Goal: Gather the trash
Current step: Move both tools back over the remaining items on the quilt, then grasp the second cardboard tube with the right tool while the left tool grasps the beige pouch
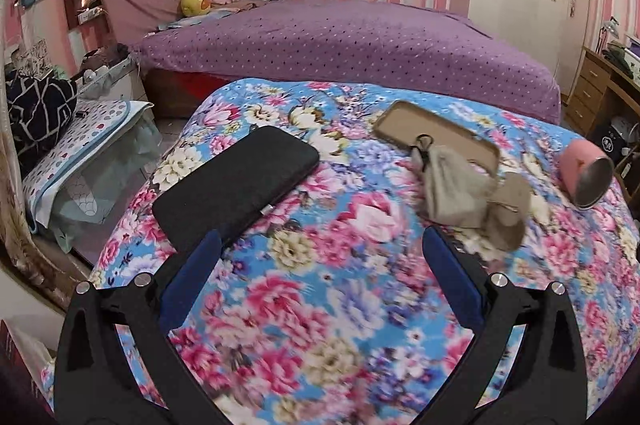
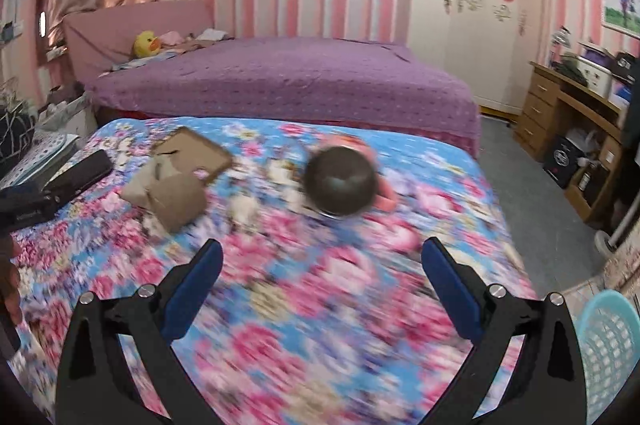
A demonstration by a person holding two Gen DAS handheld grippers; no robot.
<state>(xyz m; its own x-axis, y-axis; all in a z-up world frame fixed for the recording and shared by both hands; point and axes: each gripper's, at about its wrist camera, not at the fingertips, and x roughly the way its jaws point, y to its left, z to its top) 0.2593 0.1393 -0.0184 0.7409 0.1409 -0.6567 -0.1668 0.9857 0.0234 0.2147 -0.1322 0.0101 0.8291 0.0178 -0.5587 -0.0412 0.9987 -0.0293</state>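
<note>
Crumpled brown cardboard scraps (image 1: 472, 197) lie on the flower-patterned blue and pink cloth (image 1: 320, 305) that covers the counter, partly overlapping a flat tan tray with a raised rim (image 1: 424, 129) behind them. Both pairs of tongs hang over the near part of the cloth with blue pads spread wide and nothing between them: the left tongs (image 1: 322, 249) point between the scraps and a black rectangular case (image 1: 236, 185) at the left, and the right tongs (image 2: 322, 257) face a pink metal cup lying on its side (image 2: 344, 181).

Judging from this, the step is the reach for the scraps. The left tongs would do well to swing right and close across the bunched middle of the cardboard, lifting straight up so the tray is not dragged. A pale blue plastic basket (image 2: 608, 345) at the near right looks like the place for trash. The cup could roll if nudged. The right view is blurred.
</note>
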